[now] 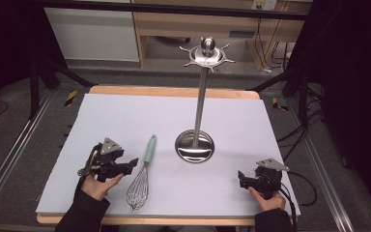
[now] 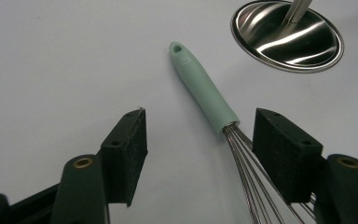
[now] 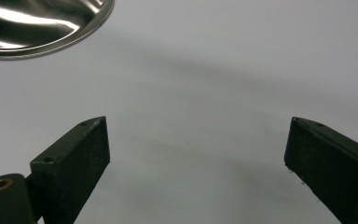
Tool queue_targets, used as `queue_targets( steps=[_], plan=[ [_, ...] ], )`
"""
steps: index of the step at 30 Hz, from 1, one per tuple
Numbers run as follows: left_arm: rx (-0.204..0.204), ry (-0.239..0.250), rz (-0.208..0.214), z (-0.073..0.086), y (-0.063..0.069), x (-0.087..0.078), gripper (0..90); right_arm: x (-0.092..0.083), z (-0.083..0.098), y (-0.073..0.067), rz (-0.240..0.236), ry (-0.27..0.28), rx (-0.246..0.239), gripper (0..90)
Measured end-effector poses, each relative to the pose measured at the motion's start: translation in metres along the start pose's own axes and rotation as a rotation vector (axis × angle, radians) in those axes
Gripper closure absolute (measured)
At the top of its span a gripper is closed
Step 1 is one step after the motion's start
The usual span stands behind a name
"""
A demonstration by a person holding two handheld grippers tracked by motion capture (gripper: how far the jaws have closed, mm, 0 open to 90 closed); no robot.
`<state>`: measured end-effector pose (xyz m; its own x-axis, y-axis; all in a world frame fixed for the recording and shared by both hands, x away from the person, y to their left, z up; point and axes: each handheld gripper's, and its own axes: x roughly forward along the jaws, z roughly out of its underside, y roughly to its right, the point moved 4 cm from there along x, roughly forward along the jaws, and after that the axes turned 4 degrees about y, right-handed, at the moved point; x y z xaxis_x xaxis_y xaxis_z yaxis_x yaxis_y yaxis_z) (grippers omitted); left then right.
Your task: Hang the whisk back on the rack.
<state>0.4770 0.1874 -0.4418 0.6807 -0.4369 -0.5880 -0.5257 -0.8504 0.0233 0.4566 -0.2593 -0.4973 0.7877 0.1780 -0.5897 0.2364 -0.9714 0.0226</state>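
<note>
A whisk [image 1: 144, 171] with a mint-green handle and steel wires lies on the white sheet, handle pointing away from me. My left gripper [image 1: 131, 165] sits just left of it, held in a hand, jaws open. In the left gripper view the whisk [image 2: 204, 88] runs forward between the spread jaws of that gripper [image 2: 200, 116]. Its wires pass close by the right-hand pad [image 2: 284, 149], and neither pad presses on it. My right gripper [image 1: 241, 177] rests near the front right of the sheet. In its own view that gripper [image 3: 196, 126] stands open over bare sheet.
A steel utensil stand rises from a round base [image 1: 194, 146] at the middle of the sheet, its pole ending in a hooked crown [image 1: 207, 53]. The base [image 2: 286, 35] lies beyond the whisk's handle and shows again as a base [image 3: 42, 23] off the right gripper's left. A wooden table edge [image 1: 174, 91] borders the sheet.
</note>
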Motion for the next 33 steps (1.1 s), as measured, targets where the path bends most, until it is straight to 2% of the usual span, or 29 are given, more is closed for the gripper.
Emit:
queue_targets(
  steps=[13, 25, 33],
  plan=[
    [0.028, -0.014, 0.001, -0.012, 0.005, 0.008, 32.9, 0.0, -0.001, -0.001, 0.0, 0.001, -0.006, 7.1],
    [0.032, -0.021, -0.002, -0.021, 0.011, 0.015, 32.8, -0.001, -0.001, -0.002, -0.004, 0.001, -0.004, 7.1],
    [0.024, -0.046, 0.007, -0.025, 0.014, 0.023, 33.0, -0.001, -0.001, -0.002, -0.005, 0.0, -0.004, 7.0]
  ],
)
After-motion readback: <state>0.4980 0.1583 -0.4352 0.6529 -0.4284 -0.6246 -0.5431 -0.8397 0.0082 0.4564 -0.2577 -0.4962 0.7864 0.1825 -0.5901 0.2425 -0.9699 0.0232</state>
